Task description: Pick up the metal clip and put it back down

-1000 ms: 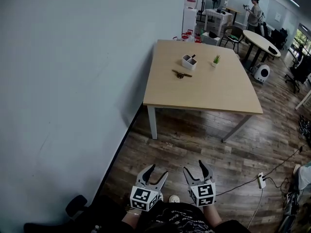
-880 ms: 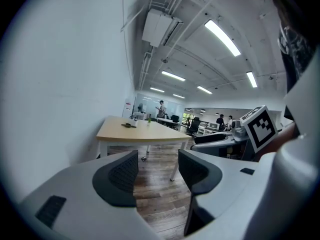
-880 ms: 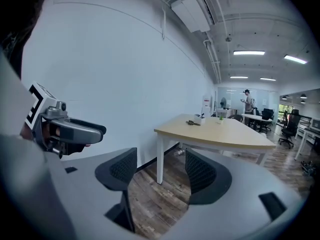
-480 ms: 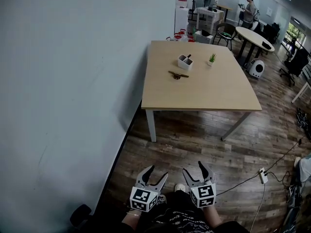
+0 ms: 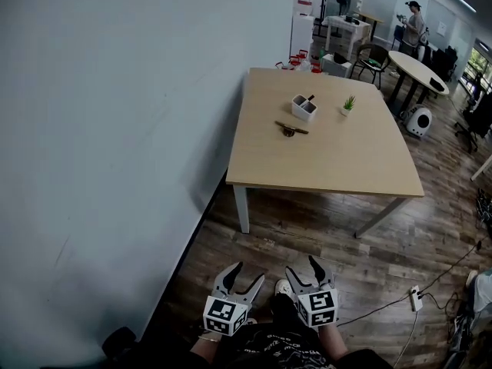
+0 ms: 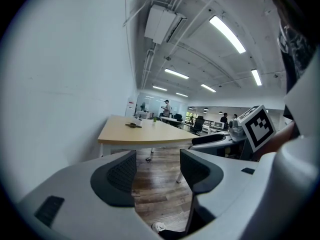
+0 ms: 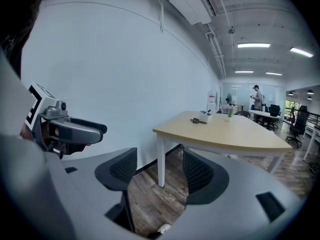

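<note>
Tongs counted as two: left tongs point(image 5: 247, 274) and right tongs point(image 5: 303, 267), side by side, low and near, over wooden floor point(image 5: 307, 229). Both open, nothing between the jaws; left jaws just opened wider. One metal clip point(image 5: 290, 129) lying well apart from both, on the far half of one light desk point(image 5: 330, 164). Just far-right of it one white holder point(image 5: 304, 108), then one small potted plant point(image 5: 348, 104) further right. Pale wall point(image 5: 115, 129) along the left. Between tongs and clip: floor, then the near desk edge. At the near right, one power strip point(image 5: 416, 301) with cable. Far right, one round table point(image 5: 419, 64), one person point(image 5: 415, 25) standing.
</note>
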Tool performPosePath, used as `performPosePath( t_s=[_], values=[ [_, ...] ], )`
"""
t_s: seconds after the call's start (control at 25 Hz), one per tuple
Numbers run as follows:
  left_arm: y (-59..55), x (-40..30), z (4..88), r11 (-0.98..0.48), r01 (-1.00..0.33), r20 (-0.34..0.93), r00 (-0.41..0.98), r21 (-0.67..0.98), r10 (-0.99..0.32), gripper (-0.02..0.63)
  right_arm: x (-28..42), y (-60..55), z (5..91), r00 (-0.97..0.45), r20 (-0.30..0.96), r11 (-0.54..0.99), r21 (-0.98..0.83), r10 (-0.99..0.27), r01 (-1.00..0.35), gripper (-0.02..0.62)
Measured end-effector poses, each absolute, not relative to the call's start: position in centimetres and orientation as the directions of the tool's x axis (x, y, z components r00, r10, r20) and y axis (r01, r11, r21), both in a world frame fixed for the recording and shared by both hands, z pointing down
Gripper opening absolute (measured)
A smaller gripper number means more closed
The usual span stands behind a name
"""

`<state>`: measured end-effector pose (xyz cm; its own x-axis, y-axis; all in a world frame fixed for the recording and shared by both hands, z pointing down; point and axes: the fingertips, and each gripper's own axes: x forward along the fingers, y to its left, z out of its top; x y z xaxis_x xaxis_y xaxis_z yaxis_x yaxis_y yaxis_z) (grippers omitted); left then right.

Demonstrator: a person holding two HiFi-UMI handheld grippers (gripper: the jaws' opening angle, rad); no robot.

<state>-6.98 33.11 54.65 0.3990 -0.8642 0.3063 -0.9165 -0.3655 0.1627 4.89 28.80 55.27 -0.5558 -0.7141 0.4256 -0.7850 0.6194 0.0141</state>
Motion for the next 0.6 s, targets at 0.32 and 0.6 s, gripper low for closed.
performPosePath(
  t_s=[0.32, 0.6],
  values=[
    [25.7, -5.5, 53.5, -0.316, -0.937, 0.298, 0.347, 0.148, -0.889, 0.262, 5.3, 20.5, 53.8, -0.613, 0.420, 0.688, 0.041, -0.670, -0.724, 0.302],
    [20.2, -3.1, 53.4, -0.282, -0.949, 0.298, 0.312, 0.141, -0.902, 0.263, 7.1, 15.0, 54.0, -0.642, 0.422, 0.719, 0.036, -0.640, -0.694, 0.302]
  ],
)
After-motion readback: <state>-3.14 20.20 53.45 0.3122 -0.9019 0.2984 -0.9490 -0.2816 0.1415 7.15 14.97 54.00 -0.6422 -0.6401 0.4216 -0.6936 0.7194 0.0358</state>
